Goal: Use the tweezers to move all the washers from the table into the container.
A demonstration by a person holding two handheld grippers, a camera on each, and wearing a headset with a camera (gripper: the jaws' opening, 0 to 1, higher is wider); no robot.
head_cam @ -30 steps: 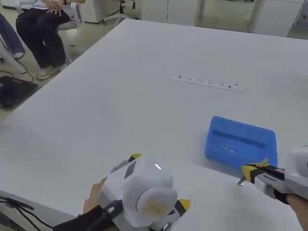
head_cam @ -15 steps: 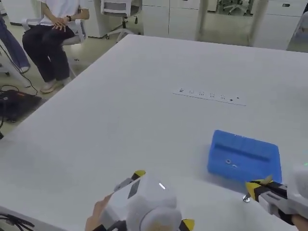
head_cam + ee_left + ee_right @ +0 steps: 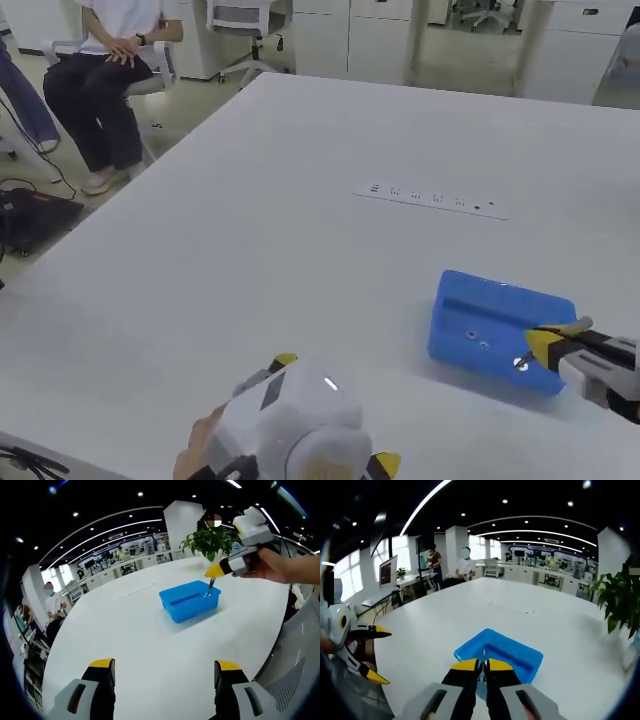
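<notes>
White bench (image 3: pixel 300 200), blue container (image 3: pixel 500 287) at 4 o'clock, two washers (image 3: pixel 470 335) inside. Over near rim, right tool (image 3: pixel 482 665) clamped on tweezers (image 3: pixel 522 362); left tool (image 3: pixel 165 664) wide, empty. Likely light, slippery: pinch one edge.

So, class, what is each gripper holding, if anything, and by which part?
Right gripper clamps the tweezers by their upper end, tips over the blue container. Left gripper is open, empty.

The container (image 3: pixel 500 325) is solid bright blue, on a plain white table (image 3: pixel 280 220). The left gripper (image 3: pixel 165 666) and right gripper (image 3: pixel 482 666) have pale grey bodies, black jaws and yellow tips. The tweezers (image 3: pixel 210 585) look dark grey. A plant (image 3: pixel 210 540) has deep green leaves.
</notes>
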